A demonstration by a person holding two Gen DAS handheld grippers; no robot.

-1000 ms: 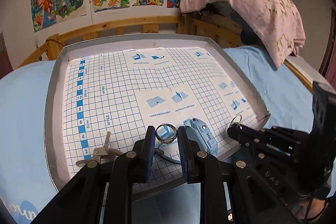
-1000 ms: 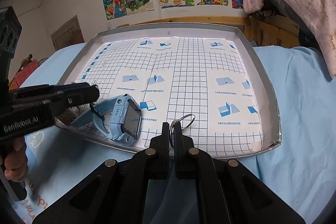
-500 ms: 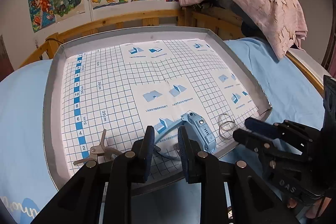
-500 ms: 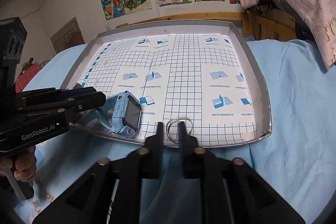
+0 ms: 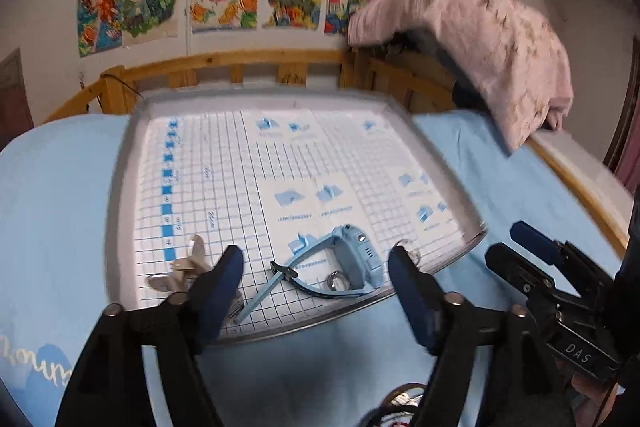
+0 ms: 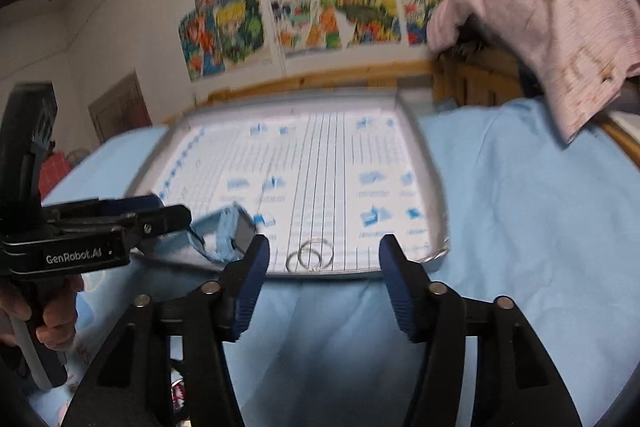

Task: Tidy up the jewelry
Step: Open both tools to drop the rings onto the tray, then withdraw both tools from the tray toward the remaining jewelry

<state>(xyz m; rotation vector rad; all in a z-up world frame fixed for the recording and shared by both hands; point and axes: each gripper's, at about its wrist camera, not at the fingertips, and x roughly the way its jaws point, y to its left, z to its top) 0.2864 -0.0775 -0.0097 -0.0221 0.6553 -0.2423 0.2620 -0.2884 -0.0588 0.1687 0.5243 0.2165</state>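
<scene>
Both grippers now stand wide apart and empty: my left gripper (image 5: 316, 283) let go of the small silver ring (image 5: 337, 281), which lies between its fingers beside the light-blue plastic children's watch (image 5: 352, 255), and my right gripper (image 6: 322, 267) released the pair of linked silver wire hoops (image 6: 310, 256), which rest just ahead of its fingertips near the front rim of the grey metal tray (image 6: 436, 223). A beige hair clip (image 5: 188, 261) sits just beyond my left finger. I judge all pieces placed on the tray's gridded sheet; both views are blurred, so I am likely pulling back.
</scene>
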